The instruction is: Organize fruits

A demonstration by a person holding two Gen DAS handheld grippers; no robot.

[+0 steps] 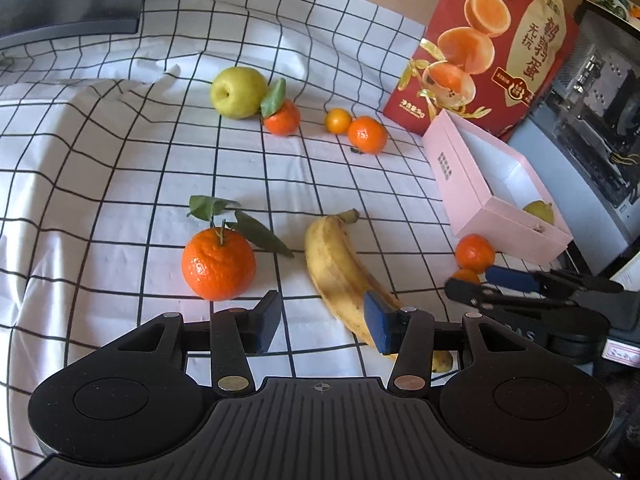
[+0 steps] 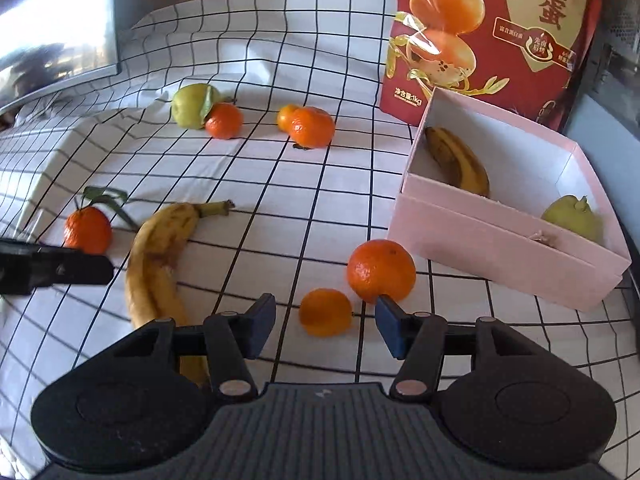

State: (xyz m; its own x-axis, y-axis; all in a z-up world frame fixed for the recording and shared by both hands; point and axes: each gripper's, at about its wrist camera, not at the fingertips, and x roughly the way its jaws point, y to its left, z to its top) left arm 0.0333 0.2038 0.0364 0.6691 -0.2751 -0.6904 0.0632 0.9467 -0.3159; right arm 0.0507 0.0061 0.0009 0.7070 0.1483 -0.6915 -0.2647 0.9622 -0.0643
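A white cloth with a black grid [image 1: 120, 168] covers the surface, rumpled at the far left, where a dark screen [image 2: 52, 32] stands. Far back on the cloth a green apple [image 1: 239, 92] sits touching a leafy tangerine [image 1: 282, 117], and just right of them a tiny orange fruit [image 1: 337, 120] rests against another tangerine [image 1: 367, 135].

Nearer, at the left, a big tangerine with stem and leaves [image 1: 218, 263] lies on the cloth, and beside it to the right a spotted banana [image 1: 340, 268] stretches with its stem pointing away. The left gripper [image 1: 322, 318] hovers over the cloth with its jaws wide apart and nothing between them; its right blue pad [image 1: 376, 322] sits in front of the banana's near half, and whether it touches the fruit cannot be told.

Further right, the right gripper [image 2: 326, 326] hangs low with its jaws moderately apart. A small tangerine [image 2: 326, 312] lies on the cloth in the gap just ahead of the pads, not pressed by them. A larger tangerine [image 2: 381, 271] sits just beyond the right pad, near the pink box [image 2: 500, 248].

That open box at the right holds a dark-spotted banana [image 2: 460, 162] at its far end and a green pear [image 2: 573, 216] at its near end. Behind it leans a red bag printed with egg halves [image 2: 496, 40].
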